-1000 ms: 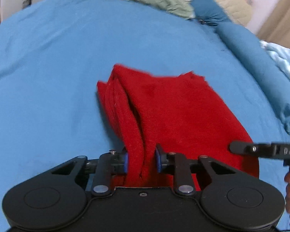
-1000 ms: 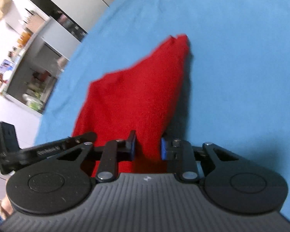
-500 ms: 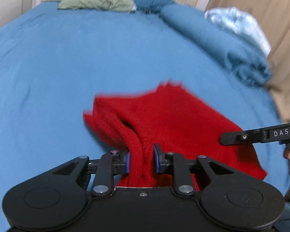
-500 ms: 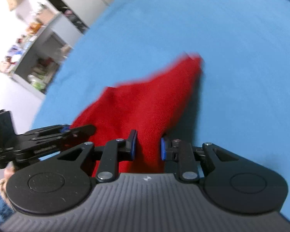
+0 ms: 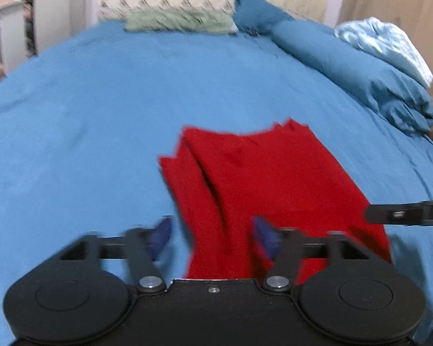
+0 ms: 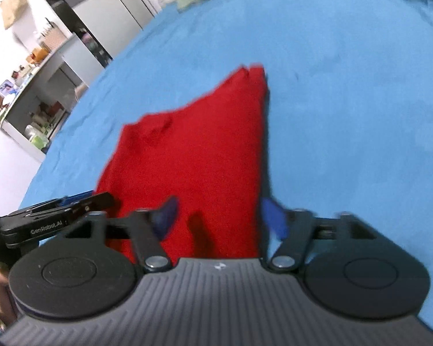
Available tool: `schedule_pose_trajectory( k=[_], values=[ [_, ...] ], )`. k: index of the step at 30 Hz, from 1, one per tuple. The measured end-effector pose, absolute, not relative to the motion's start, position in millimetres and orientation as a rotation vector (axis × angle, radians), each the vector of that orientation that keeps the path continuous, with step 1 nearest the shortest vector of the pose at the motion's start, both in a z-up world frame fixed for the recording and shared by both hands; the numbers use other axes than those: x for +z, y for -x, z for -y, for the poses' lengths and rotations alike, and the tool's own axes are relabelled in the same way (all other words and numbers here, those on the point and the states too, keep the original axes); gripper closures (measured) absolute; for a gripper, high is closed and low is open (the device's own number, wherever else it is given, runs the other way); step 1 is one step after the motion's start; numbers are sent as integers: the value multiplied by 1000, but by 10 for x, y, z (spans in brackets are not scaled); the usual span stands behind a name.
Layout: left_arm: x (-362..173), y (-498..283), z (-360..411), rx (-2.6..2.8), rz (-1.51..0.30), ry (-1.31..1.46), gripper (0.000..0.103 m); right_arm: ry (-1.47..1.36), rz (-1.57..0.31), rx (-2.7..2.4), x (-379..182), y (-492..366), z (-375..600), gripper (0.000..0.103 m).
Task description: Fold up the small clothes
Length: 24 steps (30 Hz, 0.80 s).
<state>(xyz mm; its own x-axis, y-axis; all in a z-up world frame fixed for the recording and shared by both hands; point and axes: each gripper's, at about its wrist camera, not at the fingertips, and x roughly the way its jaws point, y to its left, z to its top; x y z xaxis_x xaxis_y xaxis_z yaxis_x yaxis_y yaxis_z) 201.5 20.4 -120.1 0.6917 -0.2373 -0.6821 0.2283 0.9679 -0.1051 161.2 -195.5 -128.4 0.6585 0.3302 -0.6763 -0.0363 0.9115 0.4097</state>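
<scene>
A folded red knit garment point(image 5: 262, 178) lies on the blue bedsheet point(image 5: 101, 109); it also shows in the right wrist view point(image 6: 199, 158). My left gripper point(image 5: 213, 236) is open, its blue pads spread on either side of the garment's near left corner. My right gripper point(image 6: 219, 216) is open over the garment's near right edge. Each gripper's finger shows in the other's view, the right one point(image 5: 404, 214) at the right, the left one point(image 6: 57, 210) at the left. Neither holds the cloth.
A dark blue rolled duvet point(image 5: 355, 69) and a pale blue cloth point(image 5: 389, 43) lie along the bed's right side. A green cloth point(image 5: 182, 21) and quilted headboard sit at the far end. Shelves and a cabinet point(image 6: 43, 86) stand off the left.
Both grippers were shut on the red garment's near edge and have opened, letting it go. The garment has settled flat on the sheet.
</scene>
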Motion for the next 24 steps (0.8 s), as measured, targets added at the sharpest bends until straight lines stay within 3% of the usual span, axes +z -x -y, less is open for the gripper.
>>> schedule_pose_trajectory(
  k=[7, 15, 24],
  values=[
    [-1471, -2154, -428, -131, -834, 36, 22, -171, -803, 39, -1401, -1735, 1850, 6],
    [-1515, -2186, -428, -135, -863, 8, 23, -230, -818, 28, -1592, -1734, 1925, 6],
    [-611, -1658, -352, -134, -769, -34, 23, -223, -716, 64, -588, -1213, 1851, 5]
  ],
)
